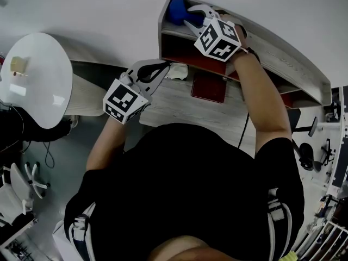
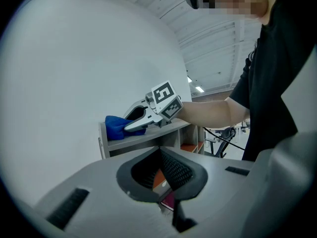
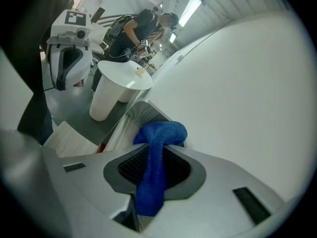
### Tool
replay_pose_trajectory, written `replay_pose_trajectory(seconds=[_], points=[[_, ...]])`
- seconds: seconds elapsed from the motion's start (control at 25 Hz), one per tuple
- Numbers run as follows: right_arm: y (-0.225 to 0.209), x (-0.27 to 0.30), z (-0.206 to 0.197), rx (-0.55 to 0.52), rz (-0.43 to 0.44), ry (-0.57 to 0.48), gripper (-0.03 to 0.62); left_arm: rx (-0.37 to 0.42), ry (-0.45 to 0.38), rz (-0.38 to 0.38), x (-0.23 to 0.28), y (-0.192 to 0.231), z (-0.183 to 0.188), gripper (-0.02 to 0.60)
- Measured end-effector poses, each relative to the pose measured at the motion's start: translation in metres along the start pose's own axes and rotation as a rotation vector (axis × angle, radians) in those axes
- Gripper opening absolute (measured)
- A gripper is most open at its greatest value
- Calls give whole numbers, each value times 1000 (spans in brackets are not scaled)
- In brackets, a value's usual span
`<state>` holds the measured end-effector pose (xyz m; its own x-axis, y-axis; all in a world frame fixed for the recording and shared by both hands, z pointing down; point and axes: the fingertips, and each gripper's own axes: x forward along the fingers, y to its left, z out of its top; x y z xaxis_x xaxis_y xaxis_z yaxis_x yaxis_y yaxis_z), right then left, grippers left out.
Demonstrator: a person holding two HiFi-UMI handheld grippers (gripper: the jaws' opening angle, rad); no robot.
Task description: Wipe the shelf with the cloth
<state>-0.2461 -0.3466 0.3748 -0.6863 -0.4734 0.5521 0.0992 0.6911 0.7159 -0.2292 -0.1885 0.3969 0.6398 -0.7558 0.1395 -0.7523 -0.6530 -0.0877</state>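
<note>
A blue cloth (image 1: 176,10) lies bunched at the left end of the grey shelf unit's top board (image 1: 283,58). My right gripper (image 1: 191,19) is shut on the cloth and rests on that board close to the white wall. In the right gripper view, the cloth (image 3: 161,133) runs back between the pads of my right gripper (image 3: 159,148), its bulk ahead of the tips. My left gripper (image 1: 163,67) hangs below the shelf over the desk, shut with nothing in it. The left gripper view shows my left gripper (image 2: 159,150) pointing toward the shelf (image 2: 148,139) and cloth (image 2: 115,125).
A red book (image 1: 208,86) and a crumpled white scrap (image 1: 176,72) lie on the wooden desk (image 1: 179,105) under the shelf. A round white table (image 1: 35,75) carrying a small yellow item (image 1: 18,64) stands at the left. An office chair (image 1: 304,129) is at the right.
</note>
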Motion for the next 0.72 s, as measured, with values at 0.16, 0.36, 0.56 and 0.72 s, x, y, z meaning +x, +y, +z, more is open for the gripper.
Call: replay_pose_trajectory(seconds=[0.16, 0.36, 0.56, 0.72], points=[[4, -4, -7, -4, 11, 0, 85, -2, 5, -3, 9, -6, 0, 15], [5, -16, -23, 11, 7, 15, 84, -3, 8, -10, 17, -16, 2, 15], [9, -29, -37, 25, 12, 22, 85, 7, 20, -23, 25, -28, 4, 15], [8, -43, -53, 37, 3, 35, 86, 11, 26, -35, 35, -38, 8, 15]])
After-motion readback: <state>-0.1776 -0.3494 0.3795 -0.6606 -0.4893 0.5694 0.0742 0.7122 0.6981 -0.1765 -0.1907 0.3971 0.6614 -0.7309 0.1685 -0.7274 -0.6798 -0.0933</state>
